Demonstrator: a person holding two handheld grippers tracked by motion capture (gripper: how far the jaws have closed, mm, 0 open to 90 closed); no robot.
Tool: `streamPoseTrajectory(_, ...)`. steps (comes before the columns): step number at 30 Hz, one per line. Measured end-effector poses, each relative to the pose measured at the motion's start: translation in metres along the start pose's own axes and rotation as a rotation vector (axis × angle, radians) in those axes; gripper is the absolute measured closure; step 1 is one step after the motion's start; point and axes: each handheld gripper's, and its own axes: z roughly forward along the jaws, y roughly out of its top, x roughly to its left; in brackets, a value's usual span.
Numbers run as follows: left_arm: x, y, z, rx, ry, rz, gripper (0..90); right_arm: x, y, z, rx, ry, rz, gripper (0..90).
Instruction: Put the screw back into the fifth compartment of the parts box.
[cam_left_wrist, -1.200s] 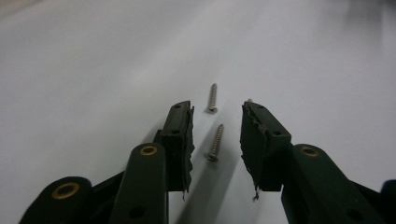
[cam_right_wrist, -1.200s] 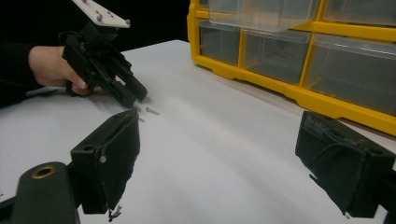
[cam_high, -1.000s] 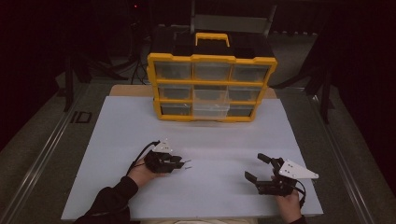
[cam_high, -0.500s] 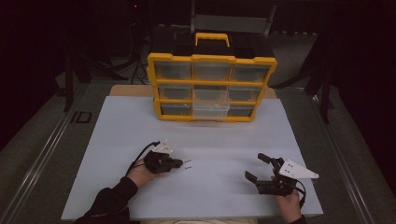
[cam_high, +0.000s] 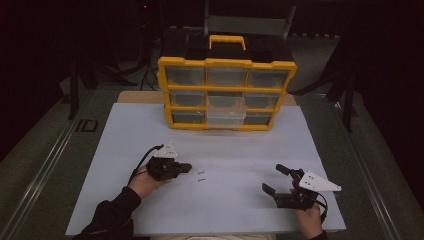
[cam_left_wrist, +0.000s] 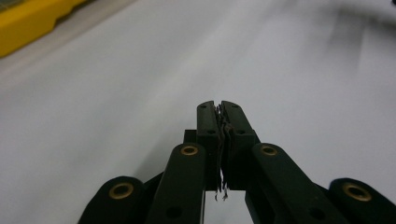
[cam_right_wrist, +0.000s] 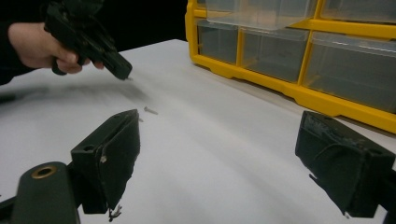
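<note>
Two small screws (cam_high: 201, 176) lie on the white table sheet (cam_high: 150, 125), just right of my left gripper (cam_high: 189, 167). That gripper hovers a little above the sheet with its jaws pressed together (cam_left_wrist: 219, 103). In the right gripper view a tiny pale sliver that looks like a screw pokes out of the left gripper's tip (cam_right_wrist: 126, 76), and one loose screw (cam_right_wrist: 150, 110) lies below it. My right gripper (cam_high: 272, 177) rests low near the front right, jaws wide apart (cam_right_wrist: 219, 126) with nothing between them.
A yellow organiser (cam_high: 227, 62) with clear drawers stands at the back of the sheet. Its lower middle drawer (cam_high: 226, 117) is pulled out a little. The sheet's front edge runs just below both hands.
My left gripper has lifted off the sheet and drawn slightly back from the screws. The right gripper has not moved.
</note>
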Motion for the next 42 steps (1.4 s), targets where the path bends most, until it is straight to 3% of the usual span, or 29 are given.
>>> streamPoseTrajectory(3,-0.001,0.004,-0.005,-0.011,0.0,0.007,88.4,0.0,0.0,0.0,0.001,0.0,0.002,13.9)
streamPoseTrajectory(12,-0.006,0.037,-0.027,-0.06,0.013,0.05,88.4,0.0,0.0,0.0,0.002,0.0,0.003,14.0)
streamPoseTrajectory(25,-0.001,0.078,-0.05,-0.106,0.043,0.086,88.5,0.0,0.0,0.001,0.003,0.001,0.004,14.0)
streamPoseTrajectory(27,-0.001,0.078,-0.05,-0.106,0.043,0.086,88.4,0.0,0.0,0.001,0.002,0.001,0.005,14.0)
streamPoseTrajectory(28,0.0,0.091,-0.056,-0.119,0.051,0.1,88.4,-0.001,0.0,0.0,0.002,0.0,0.005,13.9)
streamPoseTrajectory(34,0.005,0.116,-0.062,-0.138,0.069,0.128,88.4,-0.001,0.0,0.0,0.002,0.002,0.005,13.9)
streamPoseTrajectory(39,0.008,0.126,-0.063,-0.147,0.073,0.129,88.4,-0.001,0.0,0.0,0.001,0.002,0.004,14.0)
streamPoseTrajectory(42,0.014,0.145,-0.062,-0.154,0.074,0.13,88.5,-0.001,0.0,0.0,0.002,0.003,0.004,13.9)
